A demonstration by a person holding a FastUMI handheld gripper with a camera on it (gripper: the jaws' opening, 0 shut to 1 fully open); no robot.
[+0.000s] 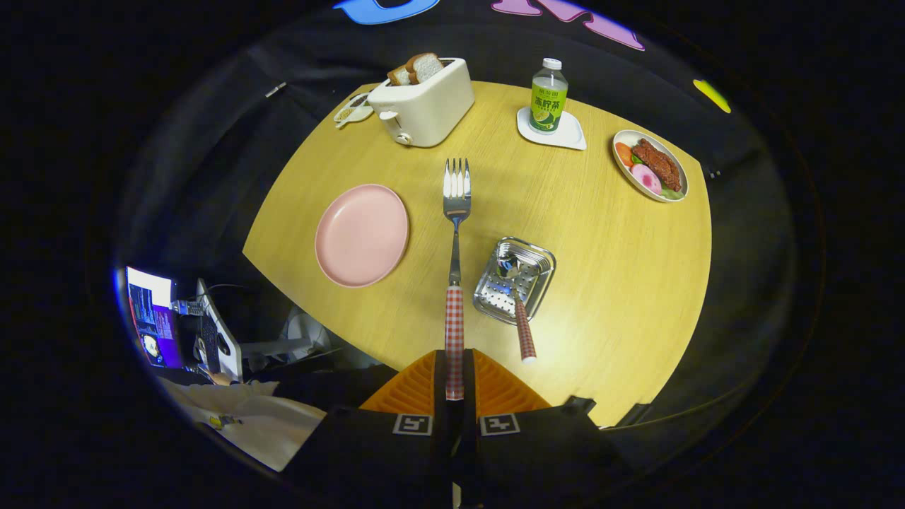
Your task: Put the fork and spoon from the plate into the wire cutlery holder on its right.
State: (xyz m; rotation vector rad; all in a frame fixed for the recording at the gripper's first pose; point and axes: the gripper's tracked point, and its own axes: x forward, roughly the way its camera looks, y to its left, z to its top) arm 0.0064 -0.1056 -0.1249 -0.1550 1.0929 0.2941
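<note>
My gripper (454,378) is shut on the red-and-white checked handle of the fork (456,212), both fingers pressing on it. The fork sticks out straight ahead, tines forward, raised above the wooden table (622,283). The pink plate (362,235) lies bare to the left of the fork. Just right of the fork stands the metal cutlery holder (515,279). The spoon (523,332) rests in it, bowl down, its checked handle leaning out toward me.
At the table's far side stand a cream toaster (423,102) with bread slices, a small dish (352,112) beside it, a green bottle (549,97) on a white coaster and a plate of food (650,166). A laptop (152,318) sits below the table's left edge.
</note>
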